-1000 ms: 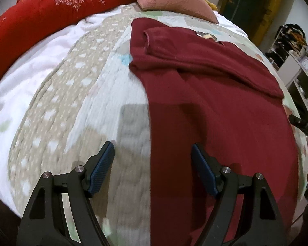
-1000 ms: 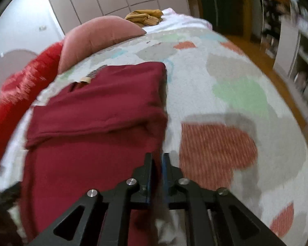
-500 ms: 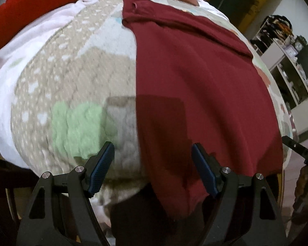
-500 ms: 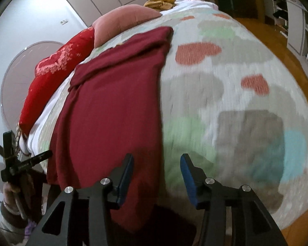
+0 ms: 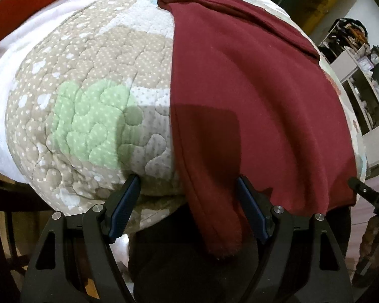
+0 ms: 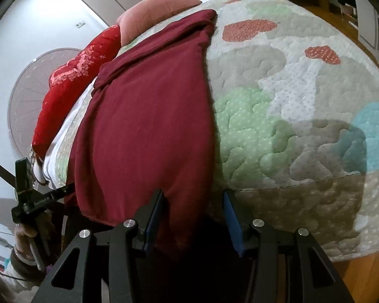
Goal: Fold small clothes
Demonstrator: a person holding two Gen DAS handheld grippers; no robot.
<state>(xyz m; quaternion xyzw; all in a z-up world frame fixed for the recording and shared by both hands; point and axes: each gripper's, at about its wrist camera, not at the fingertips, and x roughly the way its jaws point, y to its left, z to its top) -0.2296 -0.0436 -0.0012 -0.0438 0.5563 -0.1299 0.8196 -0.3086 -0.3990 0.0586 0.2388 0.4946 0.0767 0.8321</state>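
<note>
one dark red garment [image 5: 252, 96] lies flat on the quilted bed [image 5: 93, 80] in the left wrist view, its lower corner hanging over the bed's edge between the two blue pads of the left tongs [image 5: 188, 203], which stand wide apart, gripping nothing. one red blanket [image 6: 75, 75] and one pink pillow [image 6: 154, 7] sit beyond the garment in the right wrist view, where the right tongs [image 6: 193, 213] are parted around the garment's other hanging corner without pressing it.

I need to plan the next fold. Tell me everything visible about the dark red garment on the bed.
The dark red garment is one plain maroon piece of soft knit-looking cloth, laid lengthwise and mostly flat on the patchwork quilt. A sleeve is folded across its far end. Its near hem hangs over the bed's edge. One hanging corner sits between the open pads of the left tool, the other between those of the right tool; neither pinches it.
</note>
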